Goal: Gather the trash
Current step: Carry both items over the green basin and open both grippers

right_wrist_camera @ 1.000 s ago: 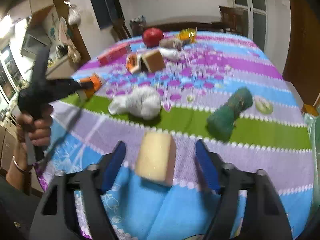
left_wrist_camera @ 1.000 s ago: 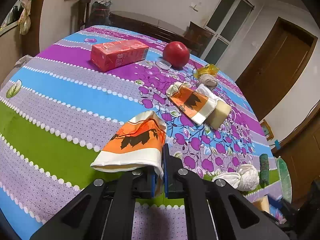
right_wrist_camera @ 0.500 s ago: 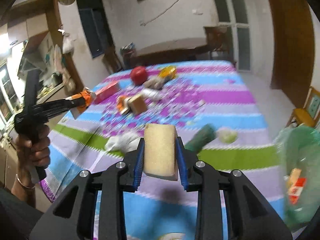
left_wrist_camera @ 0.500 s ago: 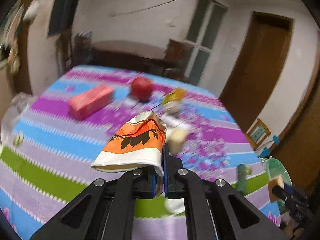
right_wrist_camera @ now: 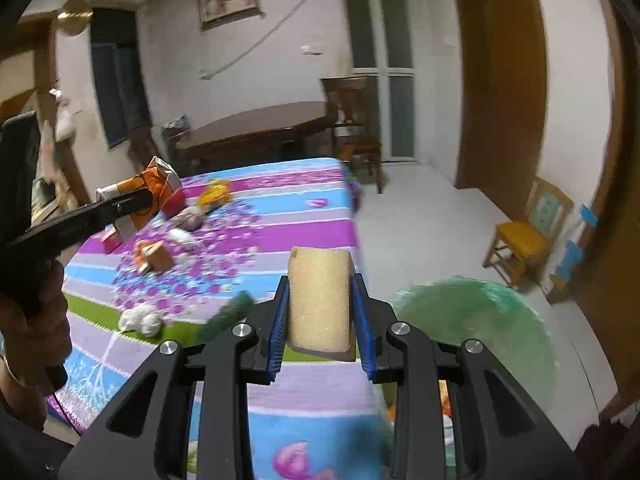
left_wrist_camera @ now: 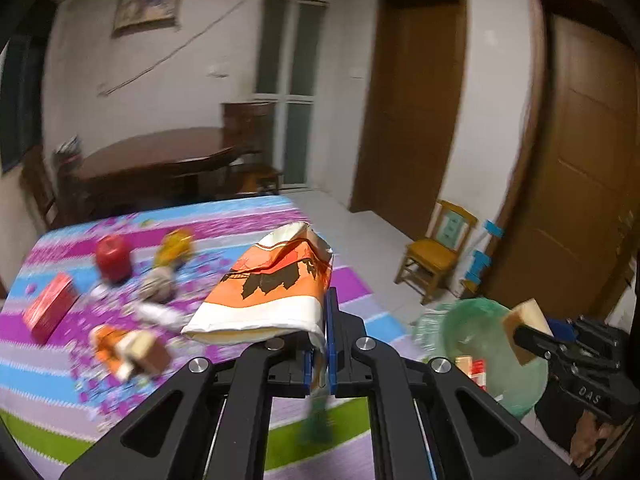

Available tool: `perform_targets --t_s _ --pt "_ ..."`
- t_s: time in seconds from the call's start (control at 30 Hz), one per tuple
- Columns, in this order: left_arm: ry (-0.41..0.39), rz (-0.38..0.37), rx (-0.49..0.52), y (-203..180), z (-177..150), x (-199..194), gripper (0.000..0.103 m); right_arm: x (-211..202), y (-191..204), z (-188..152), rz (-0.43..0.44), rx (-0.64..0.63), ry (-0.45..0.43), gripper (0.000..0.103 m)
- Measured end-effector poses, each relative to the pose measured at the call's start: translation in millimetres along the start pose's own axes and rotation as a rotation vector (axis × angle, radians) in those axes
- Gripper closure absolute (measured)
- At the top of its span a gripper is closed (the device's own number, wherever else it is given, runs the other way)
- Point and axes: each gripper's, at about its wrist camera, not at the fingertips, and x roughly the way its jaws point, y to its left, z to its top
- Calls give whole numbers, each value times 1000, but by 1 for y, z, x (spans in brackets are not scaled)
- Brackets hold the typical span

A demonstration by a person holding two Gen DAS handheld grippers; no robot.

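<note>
My left gripper (left_wrist_camera: 317, 344) is shut on an orange and white paper cup (left_wrist_camera: 268, 288), crushed flat, held above the table; it also shows in the right wrist view (right_wrist_camera: 150, 188). My right gripper (right_wrist_camera: 322, 316) is shut on a tan sponge block (right_wrist_camera: 320, 296) near the table's right edge, beside a bin lined with a green bag (right_wrist_camera: 476, 324). In the left wrist view the sponge (left_wrist_camera: 524, 326) hangs over the green bag (left_wrist_camera: 480, 344), which holds some trash.
On the striped tablecloth (left_wrist_camera: 224, 232) lie a red apple (left_wrist_camera: 113, 258), a red carton (left_wrist_camera: 48, 306), a yellow wrapper (left_wrist_camera: 174, 246), another orange cup with a sponge (left_wrist_camera: 128, 350), white tissue (right_wrist_camera: 140, 320) and a green roll (right_wrist_camera: 228, 312). A yellow chair (left_wrist_camera: 438, 254) stands by the doors.
Both grippers lifted off the table and swung right towards the green bag. The right gripper closed on the sponge a second ago and carried it up. The left keeps hold of the cup.
</note>
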Motion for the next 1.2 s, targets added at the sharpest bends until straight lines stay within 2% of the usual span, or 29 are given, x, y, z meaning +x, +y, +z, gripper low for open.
perform_targets --t_s 0.3,0.57,0.83,1.2 --pt "53 -99 138 -113 3 55 97 -13 -68 -7 -164 52 36 75" --pt "94 -139 249 -180 -8 96 97 -19 -107 -19 -229 106 63 75" --pt "125 -153 319 -214 -24 120 97 -15 -129 -34 -246 146 89 75" --pt "145 -151 360 -218 -38 137 97 -9 -139 -40 -244 168 104 75"
